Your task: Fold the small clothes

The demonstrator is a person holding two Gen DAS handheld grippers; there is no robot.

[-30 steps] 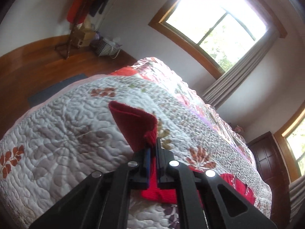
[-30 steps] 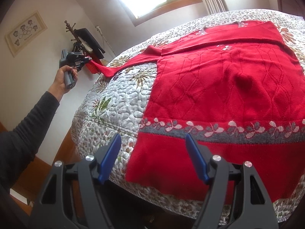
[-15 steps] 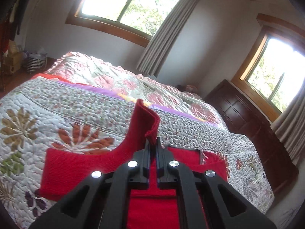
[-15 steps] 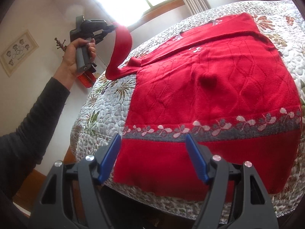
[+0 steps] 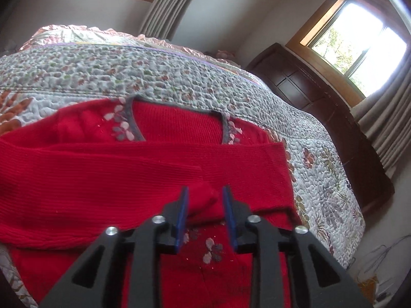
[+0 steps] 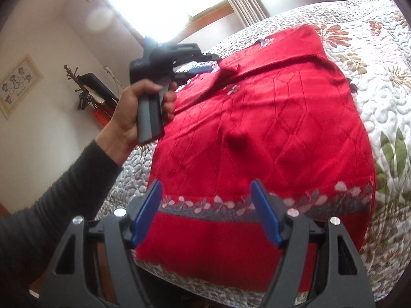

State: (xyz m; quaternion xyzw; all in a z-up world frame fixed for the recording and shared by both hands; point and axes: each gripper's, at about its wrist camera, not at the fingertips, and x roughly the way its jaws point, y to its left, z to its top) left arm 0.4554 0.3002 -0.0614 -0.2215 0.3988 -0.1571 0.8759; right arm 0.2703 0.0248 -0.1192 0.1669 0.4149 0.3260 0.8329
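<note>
The red knit sweater [image 6: 269, 138] lies flat on the bumpy flowered quilt [image 6: 380, 59], with one ribbed sleeve [image 5: 143, 169] folded across its chest. At 6 o'clock its hem hides behind the right gripper [image 6: 208, 211], fingers spread. The left gripper [image 5: 205, 205] is spread too, cuff loose between.

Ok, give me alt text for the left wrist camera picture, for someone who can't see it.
The left gripper, open, hovers low over a red sweater lying on a floral quilt, its sleeve cuff loose between the blue-padded fingers. The sleeve is folded across the chest below the grey neckline. Behind are a dark dresser, curtains and a bright window.
</note>
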